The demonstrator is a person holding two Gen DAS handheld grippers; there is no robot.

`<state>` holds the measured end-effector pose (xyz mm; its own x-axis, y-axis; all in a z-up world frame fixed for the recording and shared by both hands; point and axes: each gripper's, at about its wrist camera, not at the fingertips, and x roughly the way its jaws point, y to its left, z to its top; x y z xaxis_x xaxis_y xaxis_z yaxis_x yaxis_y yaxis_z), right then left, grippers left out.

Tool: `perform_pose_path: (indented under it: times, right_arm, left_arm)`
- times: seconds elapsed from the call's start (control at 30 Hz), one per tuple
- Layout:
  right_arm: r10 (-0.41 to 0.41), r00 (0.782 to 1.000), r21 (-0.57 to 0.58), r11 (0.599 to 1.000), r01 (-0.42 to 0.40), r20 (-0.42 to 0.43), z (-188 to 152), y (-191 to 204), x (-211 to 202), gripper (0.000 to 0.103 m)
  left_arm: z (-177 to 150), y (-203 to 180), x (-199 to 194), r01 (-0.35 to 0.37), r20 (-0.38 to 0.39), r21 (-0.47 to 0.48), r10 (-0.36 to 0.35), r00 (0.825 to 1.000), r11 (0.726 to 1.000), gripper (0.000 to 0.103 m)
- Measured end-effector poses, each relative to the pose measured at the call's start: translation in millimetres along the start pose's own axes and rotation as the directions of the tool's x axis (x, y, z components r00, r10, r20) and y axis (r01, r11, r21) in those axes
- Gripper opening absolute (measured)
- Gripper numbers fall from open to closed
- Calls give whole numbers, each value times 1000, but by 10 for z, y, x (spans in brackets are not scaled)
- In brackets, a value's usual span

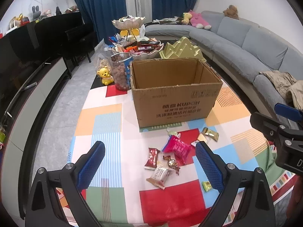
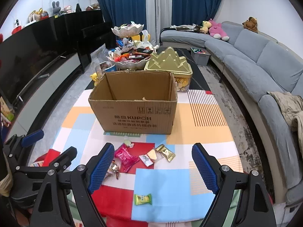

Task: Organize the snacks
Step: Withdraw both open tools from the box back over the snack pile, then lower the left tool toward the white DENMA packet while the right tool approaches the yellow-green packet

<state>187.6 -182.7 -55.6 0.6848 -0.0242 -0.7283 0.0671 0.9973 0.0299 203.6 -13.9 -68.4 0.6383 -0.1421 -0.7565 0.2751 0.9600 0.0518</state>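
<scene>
You are holding both tongs spread wide with nothing between the pads: the left gripper (image 1: 149,162) is hanging over the loose snacks in front of the cardboard box (image 1: 176,102), and the right gripper (image 2: 153,167) is hanging beside it over the same scatter. The box is standing open-topped, and its floor is hidden from both views.

Just in front of the box the pink packet (image 1: 178,147) is lying against the gold sachet (image 1: 210,134) and a pale wrapper; nearer to you the dark red wrapper (image 1: 151,158), the white Denmark biscuit pack (image 1: 158,175) and a foil candy are crowding together. The green sachet (image 2: 143,199) is lying farthest from the box, alone.

With everything packed so closely, wide pads are likely to be catching two wrappers at once or sliding a slick one away. The two grippers are working close together, so converging on one piece risks a knock. A corner pinch may be letting a packet slip before it clears the box wall.
</scene>
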Motion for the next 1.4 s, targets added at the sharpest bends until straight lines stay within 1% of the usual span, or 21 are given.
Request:
perform_pose_path:
  times: [0.27,0.73,0.97,1.17,1.3,1.4]
  right_arm:
    - [5,1000,-5,1000,-5,2,-193,44,5,85]
    - [5,1000,-30,1000,-5,-29,-631,90,205,85]
    - [4,996,-33,999,-7,-92,-773,127,358,85]
    - [-2,993,-30,1000,-2,-120,-872,125,452,85]
    - [6,990,-29,1000,-10,-139,-959,138,541,85]
    - [11,988,-32,999,-16,-155,-1009,158,599,85]
  left_arm:
    - [-209,-42,30,10,2,41,-10,1000,999,97]
    - [-530,-124,182,12,23,145,-16,1000,989,97]
    - [-677,-118,326,22,7,159,-24,1000,987,96]
    - [-759,-113,453,47,-28,173,-43,999,984,96]
    - [-778,-113,539,65,-43,191,-58,997,979,92]
    - [-796,-107,599,76,-49,195,-68,996,978,91]
